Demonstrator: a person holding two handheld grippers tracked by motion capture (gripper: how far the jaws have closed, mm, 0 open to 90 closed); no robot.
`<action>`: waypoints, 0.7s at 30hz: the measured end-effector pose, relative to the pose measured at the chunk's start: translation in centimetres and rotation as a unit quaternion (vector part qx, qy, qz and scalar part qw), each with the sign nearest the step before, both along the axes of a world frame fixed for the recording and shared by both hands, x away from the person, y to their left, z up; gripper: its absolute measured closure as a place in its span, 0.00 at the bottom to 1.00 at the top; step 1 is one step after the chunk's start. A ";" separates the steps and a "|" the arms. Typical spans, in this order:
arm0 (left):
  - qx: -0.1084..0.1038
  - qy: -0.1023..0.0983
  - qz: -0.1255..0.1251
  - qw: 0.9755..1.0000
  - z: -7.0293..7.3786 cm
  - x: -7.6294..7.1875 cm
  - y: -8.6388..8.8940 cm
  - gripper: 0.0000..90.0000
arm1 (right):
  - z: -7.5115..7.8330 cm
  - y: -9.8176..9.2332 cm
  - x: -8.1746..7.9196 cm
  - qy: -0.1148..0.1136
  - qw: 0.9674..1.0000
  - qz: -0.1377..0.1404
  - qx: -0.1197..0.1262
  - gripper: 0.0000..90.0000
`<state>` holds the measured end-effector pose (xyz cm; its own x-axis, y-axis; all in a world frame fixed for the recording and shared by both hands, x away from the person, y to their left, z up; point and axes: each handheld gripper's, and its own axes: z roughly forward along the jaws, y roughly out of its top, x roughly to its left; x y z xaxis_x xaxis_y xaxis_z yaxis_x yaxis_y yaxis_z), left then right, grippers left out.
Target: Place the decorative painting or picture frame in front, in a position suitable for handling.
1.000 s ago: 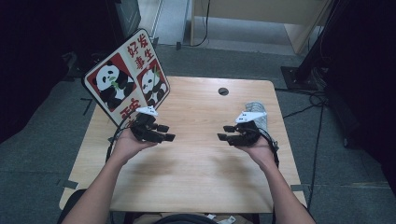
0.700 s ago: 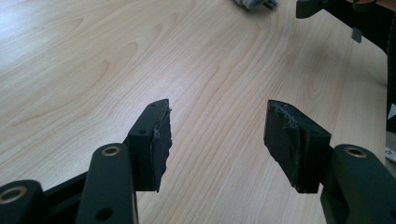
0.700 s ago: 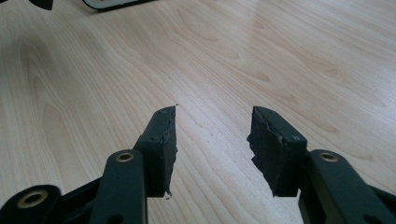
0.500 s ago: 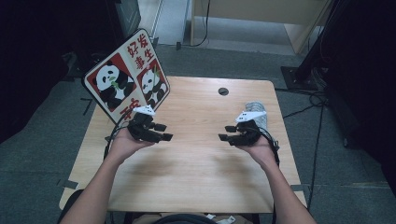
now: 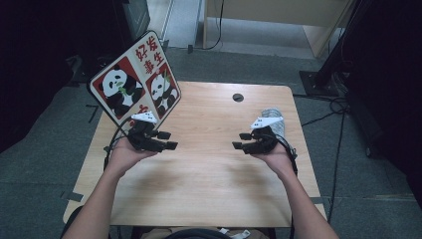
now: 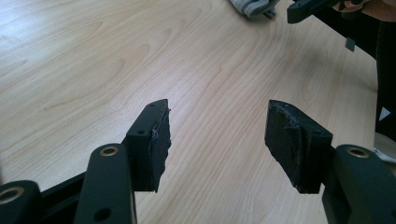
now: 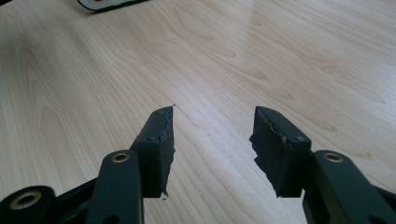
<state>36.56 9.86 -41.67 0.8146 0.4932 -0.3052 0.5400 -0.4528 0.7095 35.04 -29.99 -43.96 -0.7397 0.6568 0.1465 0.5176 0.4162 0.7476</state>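
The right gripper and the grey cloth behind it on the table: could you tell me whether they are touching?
Cannot tell. In the high view the right gripper overlaps the grey cloth lying behind it, so no gap or contact shows. Its open jaws point away from the cloth, over bare table.

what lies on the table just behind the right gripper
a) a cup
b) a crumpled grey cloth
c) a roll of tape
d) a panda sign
b: in the high view a crumpled grey cloth lies on the wooden table just behind the right gripper, whose jaws stand open with nothing between them.
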 end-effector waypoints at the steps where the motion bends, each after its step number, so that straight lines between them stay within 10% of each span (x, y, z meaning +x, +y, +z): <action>1: 0.000 0.000 0.000 1.000 0.0 0.0 0.0 0.45 | 0.0 0.0 0.0 0.000 1.000 0.000 0.000 0.55; 21: -0.010 -0.003 0.038 0.999 0.7 -1.0 3.5 0.45 | -0.3 1.1 1.1 0.012 1.000 0.015 -0.010 0.53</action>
<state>35.57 13.36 -40.93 0.7769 0.5478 -0.3105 0.5681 -0.3970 0.7209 36.18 -28.93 -44.24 -0.7551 0.6376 0.1526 0.5232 0.4459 0.7262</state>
